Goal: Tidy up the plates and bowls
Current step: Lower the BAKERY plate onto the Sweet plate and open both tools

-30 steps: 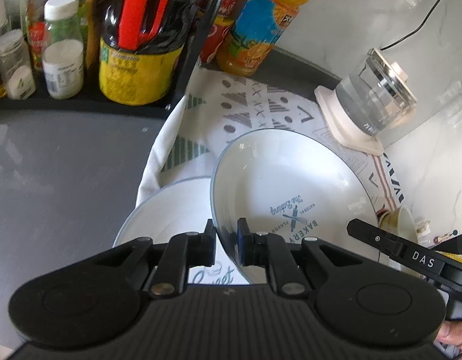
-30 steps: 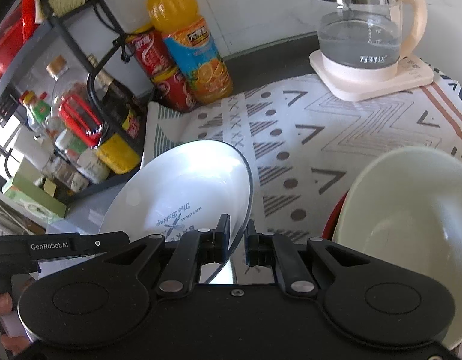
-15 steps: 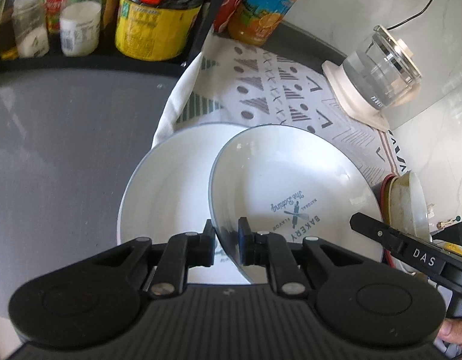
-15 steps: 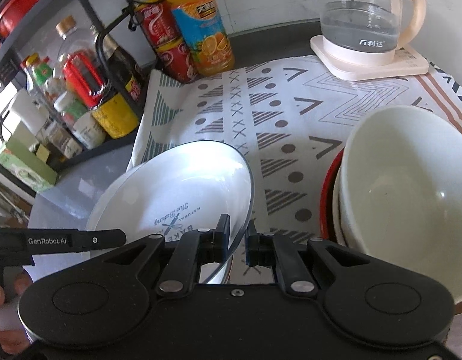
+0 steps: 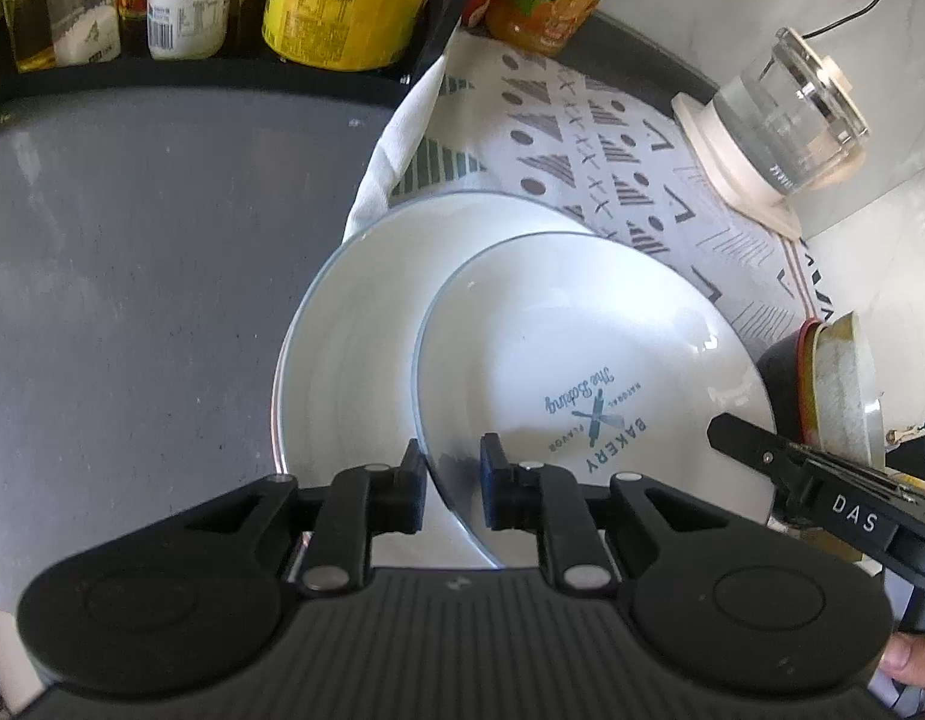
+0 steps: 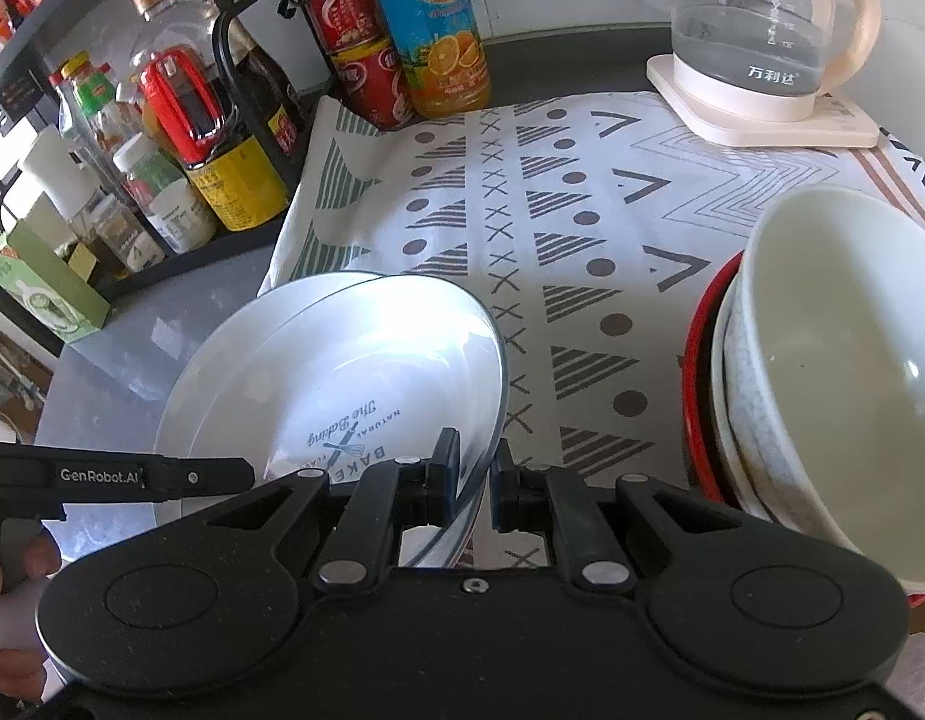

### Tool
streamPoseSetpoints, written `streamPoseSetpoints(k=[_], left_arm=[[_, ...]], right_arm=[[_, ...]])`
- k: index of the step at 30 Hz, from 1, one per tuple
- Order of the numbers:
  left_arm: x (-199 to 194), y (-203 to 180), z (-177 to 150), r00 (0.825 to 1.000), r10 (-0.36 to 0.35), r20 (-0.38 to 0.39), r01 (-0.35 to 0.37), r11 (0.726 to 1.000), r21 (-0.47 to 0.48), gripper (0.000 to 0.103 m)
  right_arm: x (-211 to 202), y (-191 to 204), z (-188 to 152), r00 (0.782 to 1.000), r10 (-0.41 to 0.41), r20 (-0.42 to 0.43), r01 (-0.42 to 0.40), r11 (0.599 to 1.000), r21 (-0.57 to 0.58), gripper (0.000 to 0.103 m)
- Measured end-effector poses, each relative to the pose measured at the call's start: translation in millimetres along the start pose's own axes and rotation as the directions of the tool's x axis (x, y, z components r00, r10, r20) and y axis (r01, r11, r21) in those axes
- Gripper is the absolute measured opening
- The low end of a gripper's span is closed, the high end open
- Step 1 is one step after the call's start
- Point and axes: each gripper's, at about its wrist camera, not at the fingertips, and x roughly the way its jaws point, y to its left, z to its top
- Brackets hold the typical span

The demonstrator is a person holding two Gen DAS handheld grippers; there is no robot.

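Note:
A white plate (image 5: 582,360) printed "The Baking Bakery" is held tilted over a second white plate (image 5: 354,324) lying on the counter. My left gripper (image 5: 453,468) is shut on the printed plate's near left rim. My right gripper (image 6: 475,468) is shut on the same plate (image 6: 378,372) at its right rim. The lower plate (image 6: 234,330) shows behind it in the right wrist view. A stack of bowls, a cream one (image 6: 846,372) on top inside a red-rimmed one (image 6: 699,360), stands to the right; it also shows in the left wrist view (image 5: 840,384).
A patterned cloth (image 6: 570,192) covers the counter's middle. A glass kettle (image 6: 762,30) on a cream base stands at the back right. A black rack of sauce bottles and jars (image 6: 222,138), red cans (image 6: 354,60) and an orange juice bottle (image 6: 438,36) line the back left.
Both grippers have lowered the printed plate toward the counter plate, which now shows more fully beneath it. The bowl stack has come further into the right wrist view.

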Motion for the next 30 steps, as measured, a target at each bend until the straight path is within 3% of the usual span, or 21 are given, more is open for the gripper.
streamPoseSetpoints(k=[15,24,30], left_arm=[[1.8,1.0,4.8,0.999,0.029,-0.036,-0.028,1.000,0.001,0.019],[-26.9,5.7,17.5,0.997,0.069,0.034,-0.069,0.998,-0.011,0.049],[-38.3,13.3,18.1,0.992,0.099,0.077,-0.096,0.995,-0.042,0.060]], right_arm=[[10.7,1.8,0.6,0.999,-0.040,-0.007,0.040,0.999,0.004,0.012],[14.6,5.2,0.1,0.998,-0.063,-0.006,0.063,0.998,-0.012,0.014],[17.6,7.8,-1.2,0.998,-0.067,-0.014,0.067,0.998,-0.016,0.015]])
